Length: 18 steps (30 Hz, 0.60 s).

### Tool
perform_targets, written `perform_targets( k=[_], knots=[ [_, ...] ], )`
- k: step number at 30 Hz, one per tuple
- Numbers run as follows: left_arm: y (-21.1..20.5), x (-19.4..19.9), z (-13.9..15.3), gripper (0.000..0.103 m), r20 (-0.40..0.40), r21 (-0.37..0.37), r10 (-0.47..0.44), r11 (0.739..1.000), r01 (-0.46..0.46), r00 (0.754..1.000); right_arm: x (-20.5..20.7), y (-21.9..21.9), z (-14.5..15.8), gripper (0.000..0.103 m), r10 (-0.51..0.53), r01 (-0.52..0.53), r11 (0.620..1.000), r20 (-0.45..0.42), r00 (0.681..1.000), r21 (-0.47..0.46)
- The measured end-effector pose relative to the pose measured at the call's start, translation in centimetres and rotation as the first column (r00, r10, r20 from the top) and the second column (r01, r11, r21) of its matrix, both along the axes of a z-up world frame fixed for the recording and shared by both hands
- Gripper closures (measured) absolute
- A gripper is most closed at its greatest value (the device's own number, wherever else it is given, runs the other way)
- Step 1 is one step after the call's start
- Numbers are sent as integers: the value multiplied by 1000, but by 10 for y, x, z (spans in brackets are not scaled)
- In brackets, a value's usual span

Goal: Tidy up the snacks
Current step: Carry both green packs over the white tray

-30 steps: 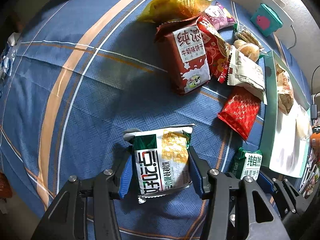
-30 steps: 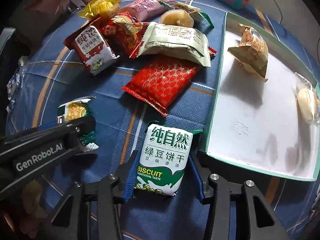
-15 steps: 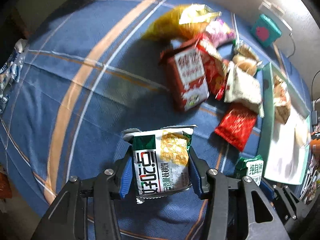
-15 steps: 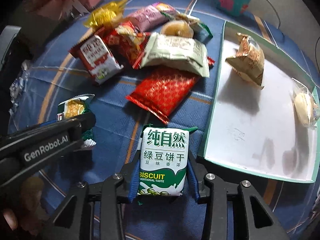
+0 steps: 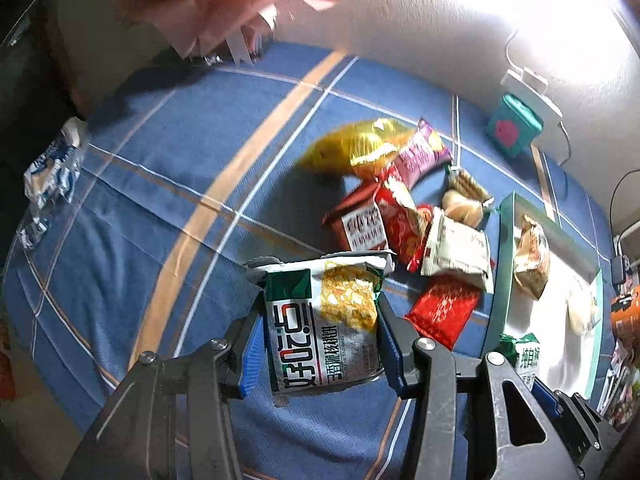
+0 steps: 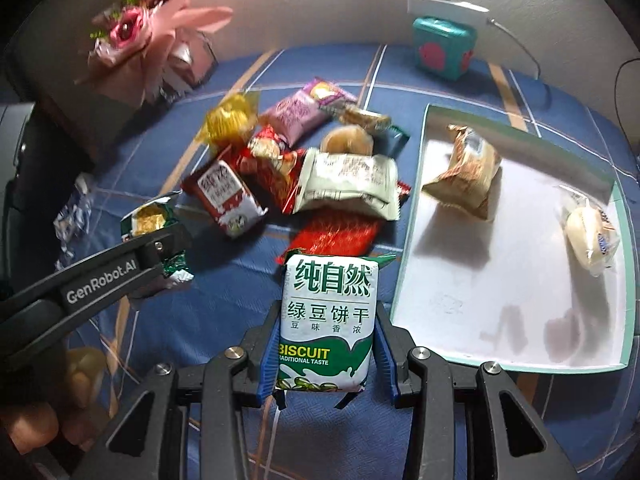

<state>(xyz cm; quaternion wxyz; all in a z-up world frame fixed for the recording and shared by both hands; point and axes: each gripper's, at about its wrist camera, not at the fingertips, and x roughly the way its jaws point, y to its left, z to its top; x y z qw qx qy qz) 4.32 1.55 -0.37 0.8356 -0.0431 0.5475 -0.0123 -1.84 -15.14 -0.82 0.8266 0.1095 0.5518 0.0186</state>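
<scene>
right wrist view: right gripper (image 6: 326, 354) fingers clamp green bean biscuit pack (image 6: 328, 320); left gripper (image 5: 320, 346) grips walnut crisp packet (image 5: 324, 324). two snacks in tray (image 6: 412, 208); pile (image 6: 304, 164) remains mid-table.

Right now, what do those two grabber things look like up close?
Each hand-held gripper is a black plastic frame with cut-out holes and round silver screws. The left hand-held gripper and the right hand-held gripper both end in two black fingers lined with bright blue pads. In the right wrist view, white lettering reading GenRobot.AI runs along the side of the left one. No cables or sleeves show.
</scene>
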Motion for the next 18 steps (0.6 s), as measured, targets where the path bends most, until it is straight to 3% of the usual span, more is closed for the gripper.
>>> perform_targets(
  k=[8, 13, 18],
  knots=[
    [-15, -2, 5, 52, 40, 7, -11, 1000, 11, 999, 1, -18, 4, 60, -52, 52, 999, 13, 999, 14],
    [-45, -5, 10, 52, 69, 28, -88, 996, 86, 994, -2, -49, 4, 60, -148, 148, 989, 17, 989, 16],
    [-80, -13, 17, 52, 100, 41, -192, 981, 189, 976, -13, -92, 3, 60, -280, 281, 960, 14, 960, -10]
  ],
)
